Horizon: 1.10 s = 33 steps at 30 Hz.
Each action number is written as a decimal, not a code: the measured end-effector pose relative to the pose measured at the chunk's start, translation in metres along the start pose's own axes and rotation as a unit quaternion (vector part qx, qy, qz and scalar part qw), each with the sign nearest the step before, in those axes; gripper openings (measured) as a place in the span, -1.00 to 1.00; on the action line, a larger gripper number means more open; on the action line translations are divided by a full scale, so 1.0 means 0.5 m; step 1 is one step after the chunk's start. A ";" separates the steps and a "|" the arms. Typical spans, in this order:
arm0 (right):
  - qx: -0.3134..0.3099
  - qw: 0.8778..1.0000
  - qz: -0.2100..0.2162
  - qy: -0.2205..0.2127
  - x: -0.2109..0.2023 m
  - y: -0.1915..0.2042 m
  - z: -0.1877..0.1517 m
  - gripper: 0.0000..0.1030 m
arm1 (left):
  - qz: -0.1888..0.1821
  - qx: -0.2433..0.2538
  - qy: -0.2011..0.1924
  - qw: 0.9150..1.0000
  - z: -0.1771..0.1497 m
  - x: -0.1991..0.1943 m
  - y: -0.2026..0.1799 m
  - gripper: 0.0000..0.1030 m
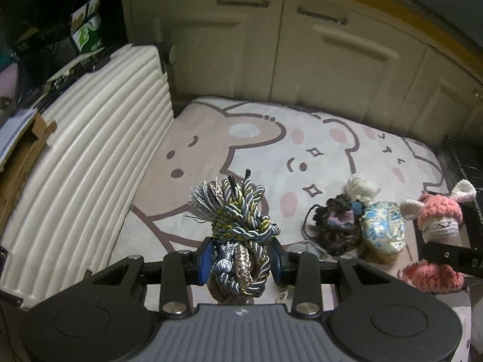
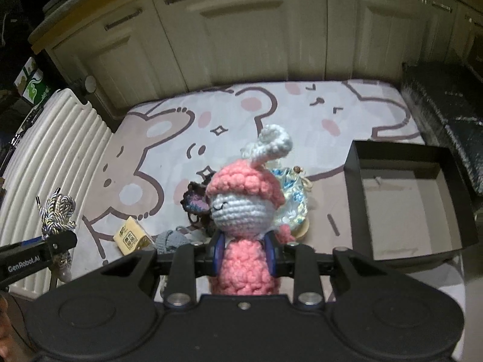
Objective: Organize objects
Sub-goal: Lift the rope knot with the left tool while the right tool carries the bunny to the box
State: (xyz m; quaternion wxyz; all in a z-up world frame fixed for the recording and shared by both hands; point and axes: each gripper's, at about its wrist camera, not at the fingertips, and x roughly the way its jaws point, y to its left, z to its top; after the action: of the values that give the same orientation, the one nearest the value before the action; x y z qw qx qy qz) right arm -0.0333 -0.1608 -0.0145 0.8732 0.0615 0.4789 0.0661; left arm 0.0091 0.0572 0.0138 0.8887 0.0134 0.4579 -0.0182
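Fingers of the left gripper (image 1: 241, 261) are clamped on a bundle of twisted cord (image 1: 240, 235), blue pads pressing its sides, with the tassel end sticking up past the tips. Fingers of the right gripper (image 2: 245, 258) pinch the pink body of a crocheted doll (image 2: 241, 211), whose white face and curled ear rise above them. Both things hang clear of the mat (image 1: 211, 138), so two pieces are in hand and on their way somewhere.

Just beyond the doll, on the mat, lie a dark knitted piece (image 1: 335, 229) and a shiny blue-patterned pouch (image 1: 383, 229), touching each other, with a white knotted thing (image 1: 360, 187) just behind them. A small yellow packet (image 2: 131, 235) and something grey and knitted (image 2: 170, 239) sit near the right gripper. To the right stands an open black box (image 2: 404, 205), and it looks empty, so I judge the sorting is barely begun: nothing is stowed yet and at least five loose things remain.

A white ribbed suitcase (image 1: 90, 150) lies along the left, and cream cabinet doors (image 1: 241, 48) close off the back.

The box's near corner is cut off by the gripper, the grey piece is half hidden, and the packet's print is too blurred to read
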 end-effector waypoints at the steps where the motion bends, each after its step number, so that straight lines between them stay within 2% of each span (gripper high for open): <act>1: -0.002 1.000 0.000 -0.003 -0.005 0.000 0.000 -0.44 | -0.001 0.003 -0.002 1.000 0.001 -0.005 -0.005 -0.24; 23: -0.055 0.997 -0.001 -0.054 -0.095 -0.005 0.008 -0.44 | -0.021 0.042 -0.019 0.999 -0.008 -0.071 -0.090 -0.24; 33: -0.060 0.996 -0.010 -0.072 -0.122 -0.062 0.033 -0.44 | -0.037 0.066 -0.028 0.997 0.012 -0.082 -0.151 -0.24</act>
State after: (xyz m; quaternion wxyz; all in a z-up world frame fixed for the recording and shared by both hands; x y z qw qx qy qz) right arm -0.0500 -0.2028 0.0397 0.9082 0.0091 0.4106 0.0809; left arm -0.0135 -0.0179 0.0502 0.8972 0.0546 0.4305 -0.0817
